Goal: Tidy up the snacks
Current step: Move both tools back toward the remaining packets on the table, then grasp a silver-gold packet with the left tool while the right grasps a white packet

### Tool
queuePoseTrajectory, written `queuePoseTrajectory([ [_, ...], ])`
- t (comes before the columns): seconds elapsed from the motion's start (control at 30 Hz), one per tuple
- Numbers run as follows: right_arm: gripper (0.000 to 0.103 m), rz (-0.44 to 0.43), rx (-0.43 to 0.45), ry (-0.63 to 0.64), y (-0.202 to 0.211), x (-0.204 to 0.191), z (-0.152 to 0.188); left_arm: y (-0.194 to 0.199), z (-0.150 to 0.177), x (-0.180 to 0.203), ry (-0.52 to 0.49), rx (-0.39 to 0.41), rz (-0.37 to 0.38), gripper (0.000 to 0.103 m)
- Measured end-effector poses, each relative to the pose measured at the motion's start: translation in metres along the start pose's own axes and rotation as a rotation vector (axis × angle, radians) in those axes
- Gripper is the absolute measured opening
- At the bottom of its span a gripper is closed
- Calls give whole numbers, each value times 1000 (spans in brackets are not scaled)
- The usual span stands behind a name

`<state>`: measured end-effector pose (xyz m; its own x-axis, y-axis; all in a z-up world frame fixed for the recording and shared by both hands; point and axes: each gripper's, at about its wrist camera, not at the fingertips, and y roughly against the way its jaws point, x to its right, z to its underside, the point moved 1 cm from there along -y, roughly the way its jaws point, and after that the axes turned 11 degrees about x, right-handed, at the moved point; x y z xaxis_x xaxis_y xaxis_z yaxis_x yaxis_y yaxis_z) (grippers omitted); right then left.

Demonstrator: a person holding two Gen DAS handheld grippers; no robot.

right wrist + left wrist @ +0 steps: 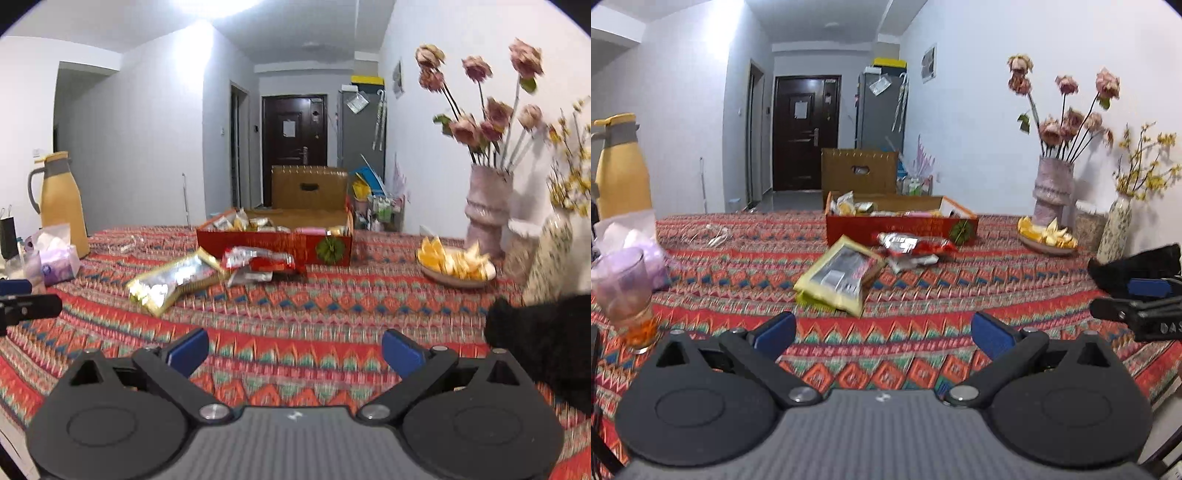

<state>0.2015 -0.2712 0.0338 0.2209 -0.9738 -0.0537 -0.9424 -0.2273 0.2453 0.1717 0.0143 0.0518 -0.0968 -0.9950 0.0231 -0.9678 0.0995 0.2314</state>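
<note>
Snacks (849,206) fill red box (901,229); orange slices (448,258) fill plate (456,278).

Table with patterned cloth (923,295) carries red box (901,227); yellow packet (838,277) and red wrappers (912,245) before box; fruit plate (1047,240) right of box.

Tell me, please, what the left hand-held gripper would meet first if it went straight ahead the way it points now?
Probably the yellow snack bag, lying on the tablecloth just ahead of the open left hand-held gripper. Depth is uncertain; if it passes above, the red box comes next.
</note>
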Motion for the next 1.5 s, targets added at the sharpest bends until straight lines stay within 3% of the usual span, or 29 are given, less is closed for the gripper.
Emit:
queuePoseTrajectory([
  [0.23, 100, 3, -30, 66, 4, -12, 22, -11, 20, -6, 8, -61, -11, 103],
  [0.4, 100, -5, -45, 56, -12, -12, 23, -29, 15, -8, 3, -43, -1, 103],
  [0.53, 100, 4, -62, 72, -36, -14, 16, -58, 9, -16, -16, -73, 5, 103],
  [0.8, 100, -43, -138, 45, -117, -16, 5, -156, -6, -23, -184, -85, 52, 103],
  [0.93, 100, -96, -206, -6, -169, -17, -5, -216, -7, -33, -174, -128, 95, 103],
  [1.07, 100, -143, -239, 0, -219, -24, -12, -271, -3, -46, -158, -220, 68, 103],
  [1.17, 100, -184, -262, -14, -258, -29, -15, -296, 1, -55, -134, -243, 54, 102],
  [1.3, 99, -191, -311, -40, -311, -39, -14, -315, 8, -70, -41, -315, 64, 83],
  [1.4, 98, -183, -322, -29, -341, -50, -13, -311, 8, -73, -61, -287, 44, 67],
  [1.5, 98, -159, -323, 12, -364, -62, -14, -301, 1, -81, -15, -267, 49, 56],
])
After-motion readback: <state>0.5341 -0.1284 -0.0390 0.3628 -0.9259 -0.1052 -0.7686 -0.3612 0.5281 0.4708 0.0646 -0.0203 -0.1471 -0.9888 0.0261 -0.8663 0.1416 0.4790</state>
